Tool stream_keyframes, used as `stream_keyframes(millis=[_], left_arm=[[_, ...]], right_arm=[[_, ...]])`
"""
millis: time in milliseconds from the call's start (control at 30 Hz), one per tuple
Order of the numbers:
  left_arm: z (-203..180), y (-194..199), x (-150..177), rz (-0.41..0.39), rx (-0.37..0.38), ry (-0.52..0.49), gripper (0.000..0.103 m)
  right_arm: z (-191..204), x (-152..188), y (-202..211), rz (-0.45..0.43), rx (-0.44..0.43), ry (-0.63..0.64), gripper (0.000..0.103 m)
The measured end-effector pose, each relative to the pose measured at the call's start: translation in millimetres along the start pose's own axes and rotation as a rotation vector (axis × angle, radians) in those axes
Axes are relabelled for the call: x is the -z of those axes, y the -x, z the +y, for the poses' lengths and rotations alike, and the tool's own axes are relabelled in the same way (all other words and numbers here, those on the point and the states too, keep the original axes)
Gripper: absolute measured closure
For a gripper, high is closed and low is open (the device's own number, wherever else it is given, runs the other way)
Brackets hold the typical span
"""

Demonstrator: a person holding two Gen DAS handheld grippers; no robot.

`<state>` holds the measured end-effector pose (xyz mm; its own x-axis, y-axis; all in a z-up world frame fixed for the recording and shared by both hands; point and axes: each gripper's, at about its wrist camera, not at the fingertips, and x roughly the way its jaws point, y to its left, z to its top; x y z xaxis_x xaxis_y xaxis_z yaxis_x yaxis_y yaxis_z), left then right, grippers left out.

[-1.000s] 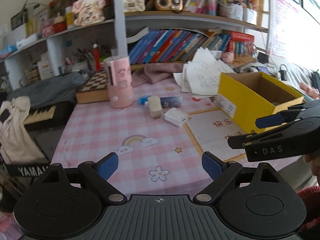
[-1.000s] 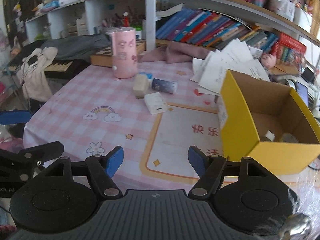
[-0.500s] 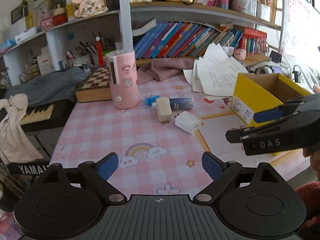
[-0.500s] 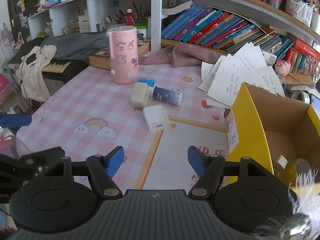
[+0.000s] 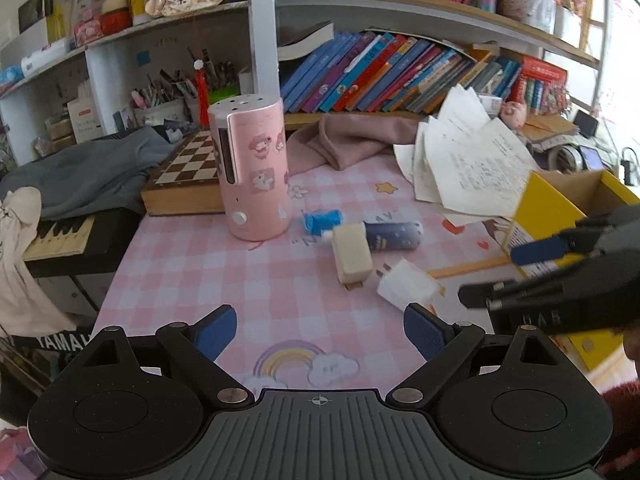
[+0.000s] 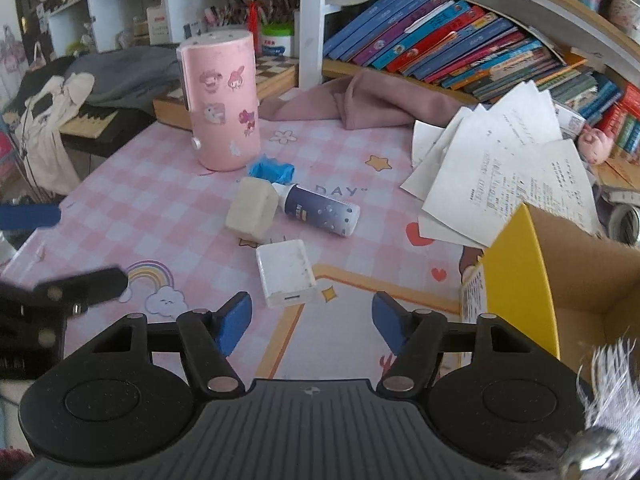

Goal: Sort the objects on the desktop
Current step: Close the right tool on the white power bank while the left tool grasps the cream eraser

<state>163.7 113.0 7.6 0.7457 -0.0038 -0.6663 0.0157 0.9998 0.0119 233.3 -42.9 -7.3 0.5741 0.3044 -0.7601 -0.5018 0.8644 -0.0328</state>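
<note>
Left gripper (image 5: 320,330) jaws wide, empty. Right gripper (image 6: 311,317) jaws closing, empty, near white charger (image 6: 286,273) on worktop (image 6: 168,216).

White bookshelf (image 5: 264,40) stands behind the pink-checked desk (image 5: 192,264).

Bare tablecloth (image 6: 168,216) near side; yellow box (image 6: 516,272) blocks rt, pink canister (image 6: 222,100) behind.

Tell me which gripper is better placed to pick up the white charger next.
Right. The white charger lies just ahead of the right gripper, nearly centred between its closing jaws. For the left gripper, it sits off to the right, beyond its right finger.
</note>
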Motion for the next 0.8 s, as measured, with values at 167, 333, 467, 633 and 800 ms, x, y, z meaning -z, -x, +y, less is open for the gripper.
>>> stream_keyframes(millis=[167, 333, 467, 633, 800], left_arm=[[7, -27, -18, 0.023, 0.019, 0.036, 0.010], [10, -57, -33, 0.043, 0.052, 0.037, 0.010], [15, -83, -44, 0.070, 0.088, 0.070, 0.011], [13, -108, -51, 0.109, 0.128, 0.079, 0.012], [10, -128, -53, 0.151, 0.136, 0.082, 0.014]], right_arm=[[-3, -7, -22, 0.032, -0.021, 0.026, 0.039], [-4, -15, -45, 0.063, -0.030, 0.044, 0.039], [1, -21, -59, 0.078, -0.042, 0.072, 0.039], [4, -23, -75, 0.101, -0.058, 0.079, 0.039], [2, -24, -87, 0.122, -0.067, 0.061, 0.039]])
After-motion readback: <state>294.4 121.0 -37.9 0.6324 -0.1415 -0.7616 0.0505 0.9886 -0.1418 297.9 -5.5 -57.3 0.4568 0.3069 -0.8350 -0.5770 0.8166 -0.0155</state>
